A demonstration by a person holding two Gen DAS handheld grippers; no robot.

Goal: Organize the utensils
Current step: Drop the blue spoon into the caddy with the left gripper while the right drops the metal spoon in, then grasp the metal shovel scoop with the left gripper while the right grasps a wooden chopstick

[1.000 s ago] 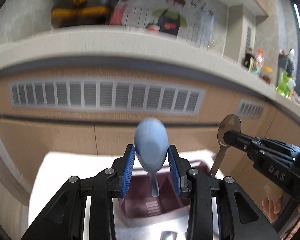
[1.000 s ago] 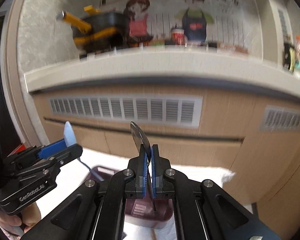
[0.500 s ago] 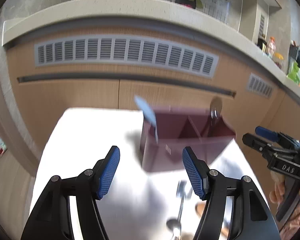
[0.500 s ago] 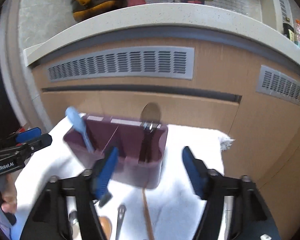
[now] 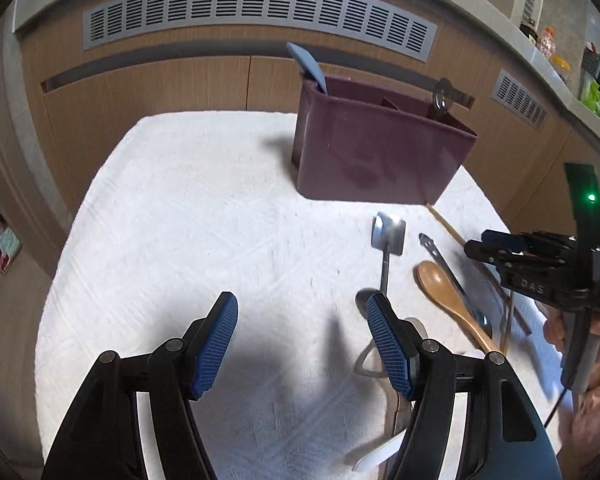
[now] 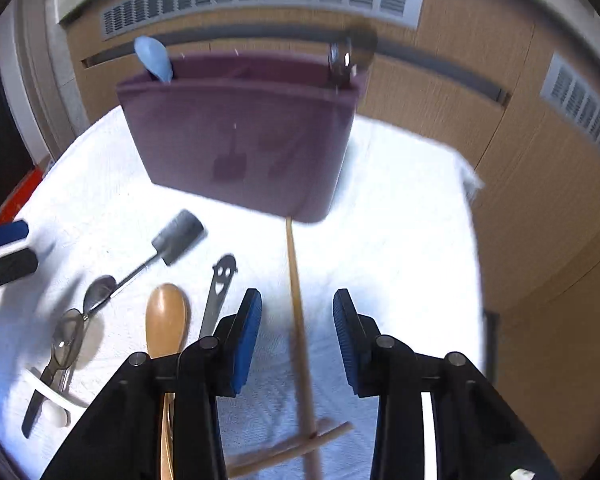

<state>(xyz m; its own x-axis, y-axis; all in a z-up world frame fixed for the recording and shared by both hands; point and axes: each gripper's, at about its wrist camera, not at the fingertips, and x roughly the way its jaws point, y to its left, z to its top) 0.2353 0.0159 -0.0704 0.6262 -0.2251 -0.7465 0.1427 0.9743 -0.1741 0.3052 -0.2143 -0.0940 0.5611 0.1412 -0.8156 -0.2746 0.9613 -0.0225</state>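
Observation:
A maroon utensil holder (image 5: 380, 148) (image 6: 240, 136) stands at the far side of a white towel (image 5: 200, 240) (image 6: 400, 220). A blue spoon (image 5: 308, 66) (image 6: 154, 59) stands in its left compartment and a metal spoon (image 5: 443, 94) (image 6: 342, 60) in its right. Loose on the towel lie a wooden spoon (image 5: 448, 300) (image 6: 167, 320), a metal spatula (image 5: 388, 240) (image 6: 172, 240), a metal utensil with a face cutout (image 6: 216, 296) and chopsticks (image 6: 300, 340). My left gripper (image 5: 302, 344) is open and empty above the towel. My right gripper (image 6: 298, 336) is open, its jaws either side of a chopstick.
Wooden cabinet fronts with grey vents (image 5: 260, 12) rise behind the towel. Scissors (image 6: 56, 364) and a white utensil (image 6: 52, 404) lie at the near left in the right wrist view. The right gripper also shows in the left wrist view (image 5: 540, 276).
Both grippers let go of their spoons, which now stand in the holder. Both opened, pulled back and tilted down toward the loose utensils on the towel.

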